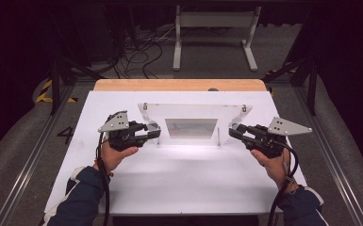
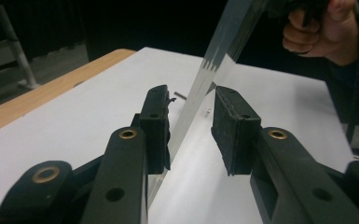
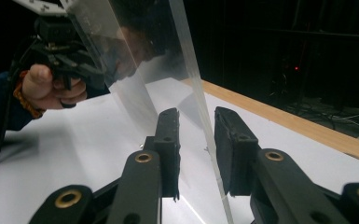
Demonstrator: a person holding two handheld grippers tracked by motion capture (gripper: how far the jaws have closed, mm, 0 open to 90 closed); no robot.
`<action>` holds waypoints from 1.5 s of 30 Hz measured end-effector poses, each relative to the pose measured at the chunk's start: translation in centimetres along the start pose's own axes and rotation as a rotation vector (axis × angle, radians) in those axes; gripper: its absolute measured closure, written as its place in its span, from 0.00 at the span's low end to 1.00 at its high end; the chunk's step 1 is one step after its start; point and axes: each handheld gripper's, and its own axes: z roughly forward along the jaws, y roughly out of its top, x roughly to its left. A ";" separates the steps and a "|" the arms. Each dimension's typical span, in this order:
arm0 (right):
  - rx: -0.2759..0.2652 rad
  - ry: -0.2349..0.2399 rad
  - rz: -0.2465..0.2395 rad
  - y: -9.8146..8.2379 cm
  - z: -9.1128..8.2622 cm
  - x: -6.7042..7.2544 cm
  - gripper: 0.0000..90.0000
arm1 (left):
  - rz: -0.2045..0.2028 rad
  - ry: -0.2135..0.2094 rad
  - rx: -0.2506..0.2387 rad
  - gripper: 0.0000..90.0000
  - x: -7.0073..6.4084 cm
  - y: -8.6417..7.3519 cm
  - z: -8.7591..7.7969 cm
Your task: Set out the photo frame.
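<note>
While it looks like it's floating, the clear acrylic sheet (image 1: 193, 117) is actually propped up tilted over the middle of the white table (image 1: 188, 183), closer to the far edge than the near one. It has a rectangular cutout in the centre, and there are small screws or pegs at its corners.

Left gripper (image 1: 152, 132) sits at the sheet's left end. From the left gripper view the sheet's edge (image 2: 200, 88) runs right down between the two black jaws, which are spread apart with a visible gap on each side, so it's not clamping anything; the plastic looks close to the left pad (image 2: 156, 126), but I can't tell if it's touching.

Right gripper (image 1: 235, 131) is at the right end, same deal: in the right gripper view the sheet (image 3: 186, 84) passes between parted jaws, nothing squeezed.

Both hands come in from the near edge in dark blue sleeves, left hand (image 1: 115, 154), right hand (image 1: 272, 165). A strip of bare wood (image 1: 179, 85) shows along the table's far edge, and beyond that there's a grey stand (image 1: 214, 35) and cables on the floor.
</note>
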 end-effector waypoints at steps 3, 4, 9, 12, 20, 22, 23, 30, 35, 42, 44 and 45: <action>0.005 -0.026 0.004 -0.4 0.5 -0.4 0.81 | -0.027 -0.001 -0.010 0.76 0.6 -0.3 0.3; 0.012 -0.034 0.007 -0.6 0.7 -0.6 0.81 | -0.015 0.004 -0.010 0.76 0.8 -0.4 0.4; 0.063 -0.053 0.024 -2.4 2.0 -1.7 0.81 | -0.055 0.007 0.010 0.78 1.8 -1.4 1.0; 0.063 -0.058 0.057 -3.0 2.6 -2.4 0.82 | -0.100 -0.004 0.008 0.78 2.7 -2.3 1.6; 0.045 -0.093 0.108 -3.1 3.2 -2.9 0.83 | -0.149 0.034 0.007 0.78 2.8 -2.2 1.9; 0.045 -0.108 0.109 -3.0 3.4 -2.9 0.83 | -0.142 0.046 0.005 0.78 2.9 -2.2 2.0; 0.043 -0.116 0.114 -3.0 3.5 -2.9 0.83 | -0.142 0.051 0.000 0.78 3.0 -2.2 2.1; 0.026 -0.141 0.129 -3.3 4.0 -3.3 0.85 | -0.122 0.086 -0.008 0.78 3.5 -2.4 2.6; 0.013 -0.164 0.121 -3.6 4.2 -3.4 0.86 | -0.115 0.108 -0.007 0.78 3.7 -2.5 2.8; 0.021 -0.186 0.119 -4.1 4.5 -3.7 0.87 | -0.131 0.108 -0.015 0.78 4.1 -2.9 3.2; 0.020 -0.191 0.119 -4.2 4.6 -3.6 0.87 | -0.138 0.104 -0.016 0.78 4.1 -3.0 3.2; 0.020 -0.196 0.114 -4.4 4.6 -3.6 0.87 | -0.124 0.112 -0.005 0.78 4.2 -2.9 3.2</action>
